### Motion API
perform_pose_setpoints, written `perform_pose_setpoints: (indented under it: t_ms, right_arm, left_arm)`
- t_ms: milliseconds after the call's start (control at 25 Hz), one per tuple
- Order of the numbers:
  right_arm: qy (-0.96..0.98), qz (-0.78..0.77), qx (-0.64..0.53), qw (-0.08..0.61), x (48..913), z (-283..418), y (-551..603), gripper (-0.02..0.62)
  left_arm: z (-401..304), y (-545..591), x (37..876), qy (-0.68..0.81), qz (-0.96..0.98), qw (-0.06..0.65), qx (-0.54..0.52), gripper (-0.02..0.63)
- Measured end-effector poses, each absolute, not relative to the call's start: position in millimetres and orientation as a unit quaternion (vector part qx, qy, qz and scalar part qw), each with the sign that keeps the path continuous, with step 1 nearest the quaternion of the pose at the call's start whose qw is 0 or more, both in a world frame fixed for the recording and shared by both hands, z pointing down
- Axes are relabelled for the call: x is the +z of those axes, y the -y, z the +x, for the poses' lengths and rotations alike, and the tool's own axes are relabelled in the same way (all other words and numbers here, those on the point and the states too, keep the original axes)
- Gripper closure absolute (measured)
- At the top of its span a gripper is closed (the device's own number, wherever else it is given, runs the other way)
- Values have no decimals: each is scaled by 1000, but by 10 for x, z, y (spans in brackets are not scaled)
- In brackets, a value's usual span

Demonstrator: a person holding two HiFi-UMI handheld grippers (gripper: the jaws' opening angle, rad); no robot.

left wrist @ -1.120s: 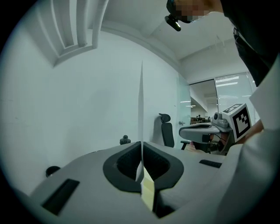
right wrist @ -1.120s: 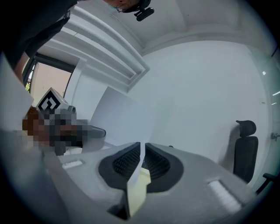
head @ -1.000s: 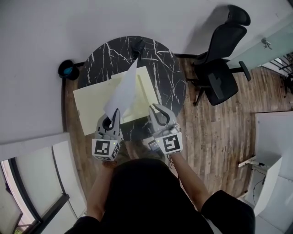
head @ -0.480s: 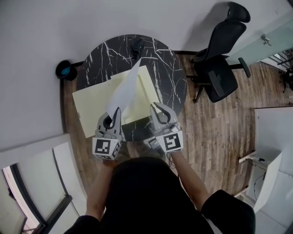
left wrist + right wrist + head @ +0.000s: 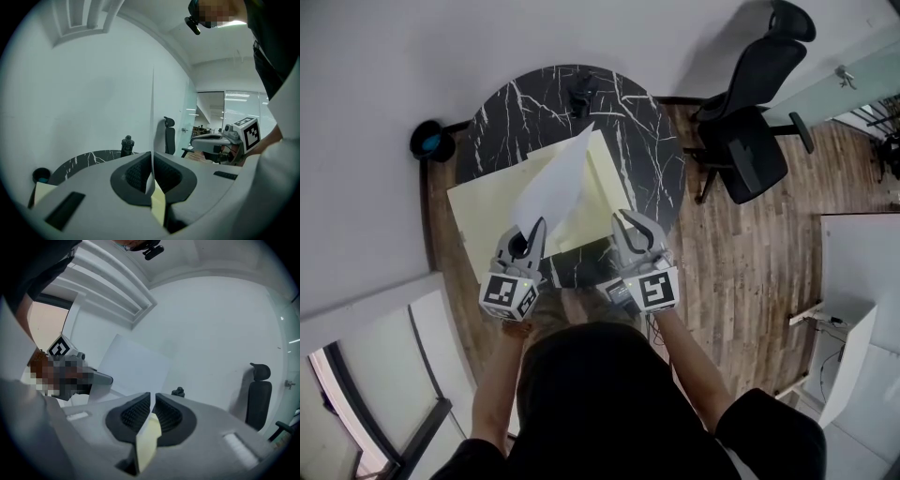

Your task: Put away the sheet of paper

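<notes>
"Two grippers are up. Which one has the sheet of paper (image 5: 553, 183)?"

"The left gripper (image 5: 531, 231). Its jaws are pressed together on the sheet's near corner, and its own view shows the paper edge-on, rising straight out from between the pads (image 5: 140, 174)."

"And the right gripper (image 5: 626, 223)?"

"It's just beside the left, apart from the sheet. The jaws are all but together, with no paper in them. There's a pale yellow strip at their base, and I can't say what it is."

"So where does the sheet lie from the fingers?"

"It runs up and away from the person, slanting from the pinched corner toward the far right of the table (image 5: 511, 103). It's lifted off the surface, and its long axis leans over the folder (image 5: 487, 214) — pale yellow, lying open and flat underneath."

"What does the next move turn on, then?"

"As I judge it, the free far end has to tip down onto the folder. The left hand is the one to steer it, since it already grips the near corner. The right is near enough to steady the loose edge. The paper isn't put away yet."
</notes>
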State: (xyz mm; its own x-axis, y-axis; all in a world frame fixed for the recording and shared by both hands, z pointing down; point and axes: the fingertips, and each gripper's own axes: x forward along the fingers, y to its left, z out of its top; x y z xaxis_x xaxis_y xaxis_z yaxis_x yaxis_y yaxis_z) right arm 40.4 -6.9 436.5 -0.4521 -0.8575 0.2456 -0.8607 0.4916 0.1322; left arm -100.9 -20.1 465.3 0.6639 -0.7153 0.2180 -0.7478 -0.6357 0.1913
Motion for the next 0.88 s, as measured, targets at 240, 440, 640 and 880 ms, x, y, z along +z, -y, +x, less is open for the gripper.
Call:
perform_pose_setpoints:
  t_ms: [240,440,640,880]
  right_arm:
    - [846,510,15,155,4472,415,55,563]
    - [838,520,24,165,4552,444,33,563]
    - [828,529,39,180,4658,474,-20,563]
    - [829,528,45,181,4797,412,-45,563]
  left_arm:
    - [-1039,229,4829,355,917,171,63,600]
    - [-1063,303,5135,350,912,202,72,600]
    - [-1001,393,5469,339,909,223,89,600]
    - [-962,464,5798,335,902,256,99,600]
